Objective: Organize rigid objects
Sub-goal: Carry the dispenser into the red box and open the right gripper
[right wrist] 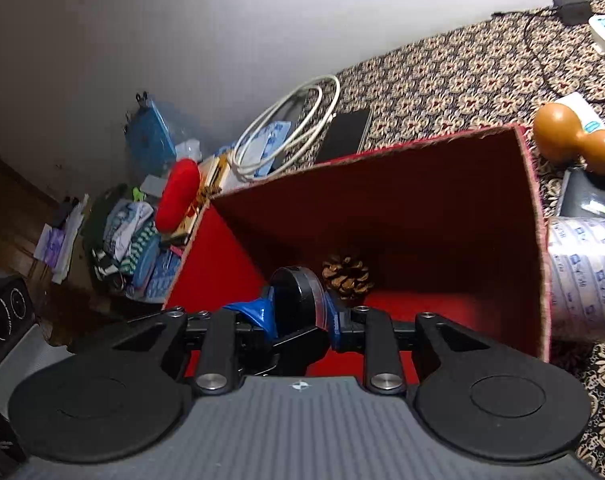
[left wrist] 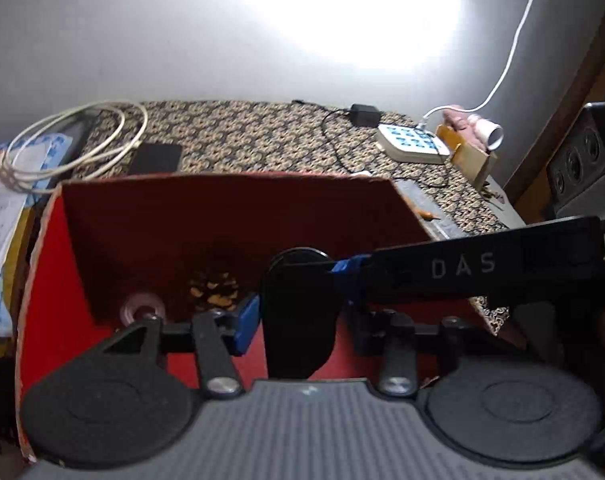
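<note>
A red open box [left wrist: 230,216] [right wrist: 422,184] stands on the patterned table. A pine cone [right wrist: 347,276] [left wrist: 214,290] lies on its floor, with a clear tape roll [left wrist: 142,309] beside it. Both grippers reach over the box's near rim. A black round object [left wrist: 298,312] [right wrist: 296,300] sits between the blue pads of both. My left gripper [left wrist: 298,312] is shut on it from the sides. My right gripper [right wrist: 300,314] is also shut on it; its black finger marked DAS [left wrist: 482,268] crosses the left wrist view.
A coiled white cable [left wrist: 74,140] [right wrist: 290,128], a black phone [left wrist: 156,158] [right wrist: 344,134], a power strip [left wrist: 414,144], a brown gourd [right wrist: 574,140], a printed roll [right wrist: 582,276] right of the box. Clutter including a red pouch [right wrist: 178,196] at the left.
</note>
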### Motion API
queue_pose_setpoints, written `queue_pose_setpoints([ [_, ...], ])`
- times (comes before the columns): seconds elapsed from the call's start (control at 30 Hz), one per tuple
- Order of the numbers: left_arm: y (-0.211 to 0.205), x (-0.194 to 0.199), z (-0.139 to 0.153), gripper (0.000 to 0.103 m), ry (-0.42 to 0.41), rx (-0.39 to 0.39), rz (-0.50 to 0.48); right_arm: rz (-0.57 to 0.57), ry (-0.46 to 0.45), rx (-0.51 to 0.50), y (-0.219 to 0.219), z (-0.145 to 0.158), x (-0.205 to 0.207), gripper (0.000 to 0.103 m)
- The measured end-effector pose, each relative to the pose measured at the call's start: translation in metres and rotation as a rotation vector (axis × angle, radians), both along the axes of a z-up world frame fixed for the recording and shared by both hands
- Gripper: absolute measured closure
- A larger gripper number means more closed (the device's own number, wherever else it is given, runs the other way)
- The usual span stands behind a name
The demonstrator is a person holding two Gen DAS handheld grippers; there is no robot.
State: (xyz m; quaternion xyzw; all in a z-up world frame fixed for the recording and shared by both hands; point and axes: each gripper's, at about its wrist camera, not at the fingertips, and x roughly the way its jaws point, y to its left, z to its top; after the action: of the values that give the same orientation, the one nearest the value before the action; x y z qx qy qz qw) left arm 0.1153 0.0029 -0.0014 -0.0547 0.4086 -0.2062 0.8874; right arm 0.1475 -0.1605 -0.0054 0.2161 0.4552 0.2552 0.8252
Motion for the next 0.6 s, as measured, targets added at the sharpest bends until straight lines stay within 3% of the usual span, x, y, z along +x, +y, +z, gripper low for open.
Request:
queue_pose_setpoints([
  [0.27,0.021,0.02,-0.025,0.062,0.148,0.028,0.086,0.092,0.159,-0.002,0.025,-0.024,0.03,0.094],
  [0.6,0.021,0.028,-0.035,0.062,0.206,0.077,0.107,0.123,0.183,-0.077,0.041,-0.03,0.037,0.094],
])
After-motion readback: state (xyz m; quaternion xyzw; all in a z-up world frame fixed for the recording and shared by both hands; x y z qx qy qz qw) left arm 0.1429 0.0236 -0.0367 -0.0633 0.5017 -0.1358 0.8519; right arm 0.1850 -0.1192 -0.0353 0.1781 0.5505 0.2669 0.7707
